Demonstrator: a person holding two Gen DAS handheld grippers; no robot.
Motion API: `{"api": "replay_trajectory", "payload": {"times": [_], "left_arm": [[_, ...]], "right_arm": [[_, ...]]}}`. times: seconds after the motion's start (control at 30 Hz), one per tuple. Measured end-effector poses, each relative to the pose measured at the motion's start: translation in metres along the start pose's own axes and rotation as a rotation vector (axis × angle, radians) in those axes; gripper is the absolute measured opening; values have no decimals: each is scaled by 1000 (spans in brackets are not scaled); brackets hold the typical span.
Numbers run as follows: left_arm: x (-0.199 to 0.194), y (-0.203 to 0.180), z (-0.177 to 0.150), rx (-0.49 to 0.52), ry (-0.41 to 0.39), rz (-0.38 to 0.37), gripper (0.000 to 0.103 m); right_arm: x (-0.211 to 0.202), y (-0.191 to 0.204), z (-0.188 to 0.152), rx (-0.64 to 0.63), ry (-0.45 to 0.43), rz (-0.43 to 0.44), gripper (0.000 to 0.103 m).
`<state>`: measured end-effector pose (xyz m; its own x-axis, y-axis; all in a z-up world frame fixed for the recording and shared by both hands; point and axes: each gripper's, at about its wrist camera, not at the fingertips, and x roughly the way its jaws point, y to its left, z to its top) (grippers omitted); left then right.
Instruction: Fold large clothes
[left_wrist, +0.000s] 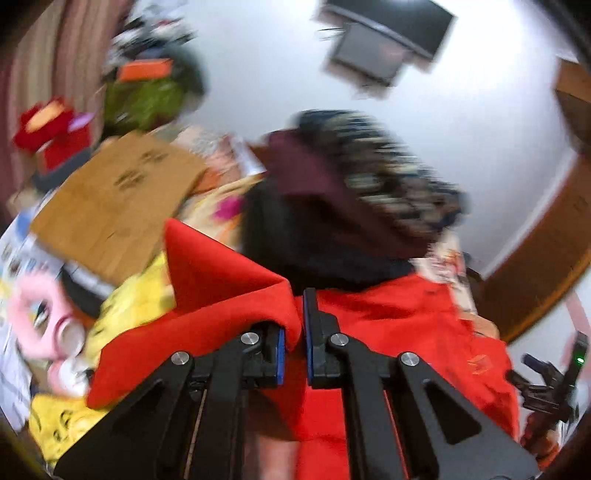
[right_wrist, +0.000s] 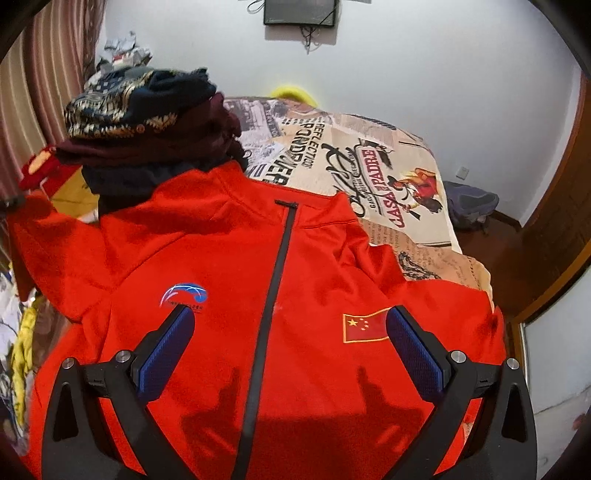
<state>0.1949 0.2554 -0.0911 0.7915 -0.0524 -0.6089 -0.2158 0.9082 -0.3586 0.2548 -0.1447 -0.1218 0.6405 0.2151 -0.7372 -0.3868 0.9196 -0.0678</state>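
Left wrist view: motion-blurred throughout; print on the cardboard box (left_wrist: 118, 199) unreadable.
Stacked clothes (left_wrist: 354, 184): smeared; the pattern cannot be resolved.
Left gripper (left_wrist: 294, 332): left pad largely covered by a fold of the red jacket (right_wrist: 280, 295).
Red jacket hem: cut off by the lower edge in the right wrist view.
Bedspread (right_wrist: 388, 166): near part hidden under the jacket.
Wall screen (right_wrist: 299, 13): cropped by the top edge.

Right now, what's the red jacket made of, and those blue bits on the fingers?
The red jacket looks like smooth knit sports fabric with a faint sheen; it drapes and creases softly. The blue pads look like rubber: a fine dotted grip texture shows. Both are guesses from looks.
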Motion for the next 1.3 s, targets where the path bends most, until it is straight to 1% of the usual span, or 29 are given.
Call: {"api": "replay_trajectory", "payload": {"times": [0.03, 0.1, 0.13, 0.17, 0.23, 0.27, 0.3, 0.33, 0.4, 0.47, 0.53, 0.57, 0.63, 0.73, 0.77, 0.8, 0.83, 0.87, 0.9, 0.93, 1.07, 1.17, 1.23, 1.3], "left_arm": [[0, -23, 1, 35, -6, -39, 7], [2, -54, 0, 79, -2, -93, 7], [7, -75, -3, 106, 13, -133, 7], [11, -90, -5, 124, 27, -157, 7], [26, -121, -14, 171, 66, -193, 7], [38, -139, -23, 196, 104, -204, 7], [44, -148, -30, 206, 129, -212, 7], [57, -161, -40, 223, 178, -222, 7], [77, -177, -56, 238, 252, -224, 7], [102, -191, -80, 249, 353, -225, 7], [116, -194, -99, 257, 417, -218, 7], [125, -197, -110, 267, 463, -212, 7], [131, -200, -130, 289, 521, -196, 7], [138, -200, -148, 344, 579, -166, 7], [135, -201, -152, 367, 582, -159, 8], [133, -202, -155, 386, 573, -155, 13], [128, -202, -156, 405, 567, -154, 21], [127, -202, -155, 413, 565, -152, 26], [123, -201, -153, 417, 555, -149, 36], [116, -198, -151, 418, 539, -145, 42], [89, -183, -131, 405, 456, -124, 44], [70, -165, -109, 388, 375, -88, 50], [56, -150, -97, 381, 311, -50, 57], [46, -136, -89, 387, 263, -20, 61]], "right_arm": [[-3, -4, -1, 11, -9, -9, 103], [-6, -9, -4, 19, -21, -23, 103], [-9, -12, -6, 21, -28, -23, 103], [-12, -15, -7, 24, -32, -20, 103], [-17, -20, -10, 29, -41, -15, 103], [-19, -23, -11, 32, -46, -14, 103], [-22, -26, -13, 37, -50, -12, 103], [-23, -29, -14, 41, -53, -11, 103], [-25, -35, -18, 55, -54, -11, 103], [-26, -40, -20, 77, -54, -3, 103], [-27, -45, -24, 99, -52, 20, 103], [-27, -46, -25, 106, -51, 28, 103], [-26, -48, -27, 113, -47, 36, 103], [-23, -47, -29, 105, -34, 27, 103], [-22, -46, -29, 100, -28, 26, 103], [-21, -45, -29, 96, -24, 27, 103], [-21, -43, -29, 90, -21, 29, 103], [-20, -41, -28, 84, -17, 30, 103], [-19, -38, -27, 75, -13, 32, 103], [-18, -33, -24, 64, -13, 35, 103], [-18, -18, -17, 26, -21, 46, 103], [-15, -2, -8, -16, -22, 61, 103], [-12, 15, 0, -60, -12, 88, 103], [-7, 33, 6, -98, 7, 126, 103]]}}
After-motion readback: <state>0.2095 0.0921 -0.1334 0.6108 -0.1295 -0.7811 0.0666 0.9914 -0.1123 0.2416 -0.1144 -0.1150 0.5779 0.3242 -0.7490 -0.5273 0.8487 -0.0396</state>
